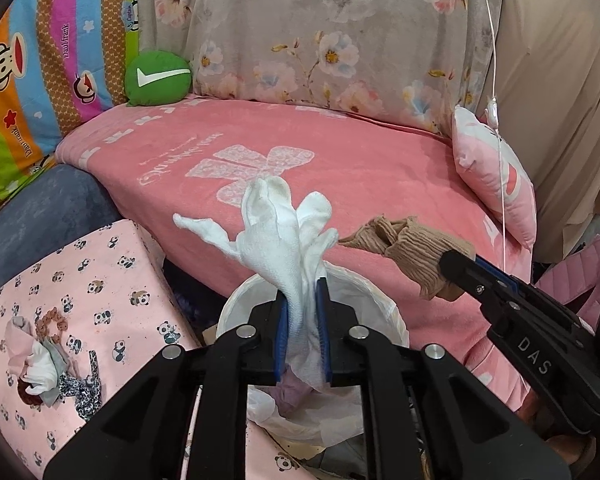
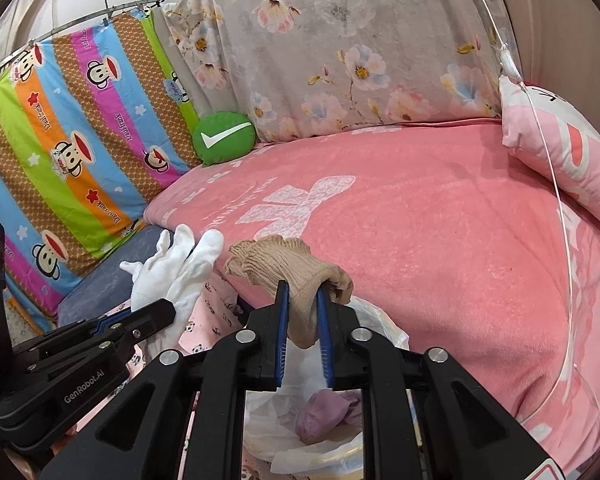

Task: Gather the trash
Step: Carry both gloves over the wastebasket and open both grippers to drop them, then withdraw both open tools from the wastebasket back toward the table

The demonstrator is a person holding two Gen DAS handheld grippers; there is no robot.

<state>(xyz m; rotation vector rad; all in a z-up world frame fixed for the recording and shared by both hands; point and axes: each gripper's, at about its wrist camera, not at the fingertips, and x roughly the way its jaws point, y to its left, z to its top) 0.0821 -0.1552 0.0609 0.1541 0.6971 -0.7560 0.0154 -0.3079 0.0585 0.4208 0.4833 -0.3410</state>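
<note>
left wrist view: left gripper (image 1: pixel 303 304) over the lined trash bin (image 1: pixel 396 320), jaws narrowly apart with a white sock (image 1: pixel 278 236) between the blue pads, cloth filling the gap, so counted as gripped; cannot tell how firmly. most of sock sticking up and forward past the tips, tail hanging down toward bin mouth. right gripper (image 1: pixel 446 264) coming in from the right, clamped on a tan sock (image 1: pixel 410 250) held above the pink bed (image 1: pixel 380 168), just beside the bin rim. pink-purple wad (image 1: pixel 296 394) already inside bin liner. small pile of mixed cloth scraps (image 1: pixel 56 364) lying on panda-print fabric (image 1: pixel 100 280) at left, well apart from both grippers, not collected.

right wrist view: right gripper (image 2: pixel 302 312) jaws slightly apart, tan sock (image 2: pixel 296 276) pinched between pads, cuff bunched ahead of the tips, toe end drooping below over the bin (image 2: pixel 388 328). pink-purple wad (image 2: pixel 320 412) visible in liner directly underneath. left gripper (image 2: pixel 172 310) at lower left with white sock (image 2: pixel 172 268), near the bin's left side.

progress judged: one item binned, two items held over or beside bin ready for drop, pile at left remaining. roughly midway.
</note>
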